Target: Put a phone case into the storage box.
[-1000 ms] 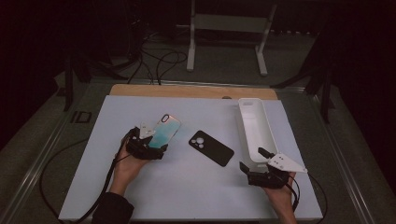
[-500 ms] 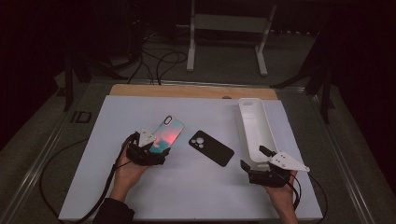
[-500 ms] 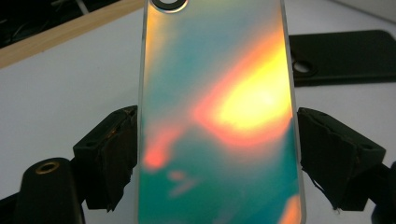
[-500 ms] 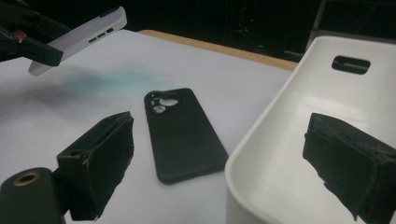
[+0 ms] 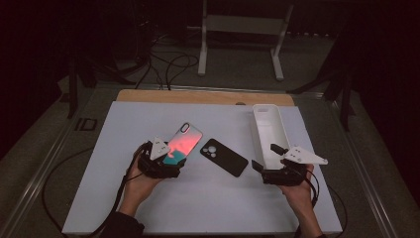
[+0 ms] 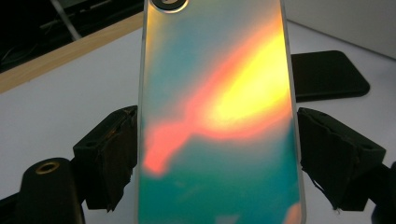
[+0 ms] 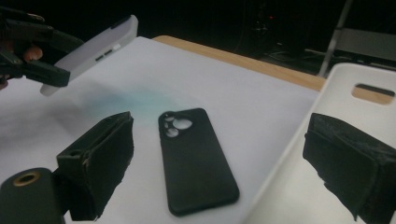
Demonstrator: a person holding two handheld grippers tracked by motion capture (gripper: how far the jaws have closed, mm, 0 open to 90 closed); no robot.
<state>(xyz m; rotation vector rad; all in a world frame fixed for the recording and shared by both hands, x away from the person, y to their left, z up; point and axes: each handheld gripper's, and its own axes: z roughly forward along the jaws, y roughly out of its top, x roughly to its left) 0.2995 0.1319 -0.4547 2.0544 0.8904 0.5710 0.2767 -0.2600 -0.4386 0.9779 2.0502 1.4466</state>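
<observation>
My left gripper (image 5: 170,162) is shut on the lower end of an iridescent phone case (image 5: 183,143), held off the white board with its camera hole pointing away. In the left gripper view both pads (image 6: 112,154) press on the long edges of the iridescent phone case (image 6: 219,116). A black phone case (image 5: 224,157) lies flat mid-board. A white phone case (image 5: 270,134) lies hollow side up at the right. My right gripper (image 5: 266,156) stands open, its jaws spanning the black phone case (image 7: 196,158) and the near edge of the white phone case (image 7: 299,186) and touching neither.
The white board (image 5: 124,198) has bare room along its front and left. A wooden strip (image 5: 198,96) runs along its far edge. Beyond it are a metal stand (image 5: 237,49) and cables on the dark floor. The left gripper (image 7: 28,51) appears at the right gripper view's top left.
The left gripper has carried the iridescent case a little to the right and tilted it, so its sheen went from teal to orange. The right gripper has risen slightly.
</observation>
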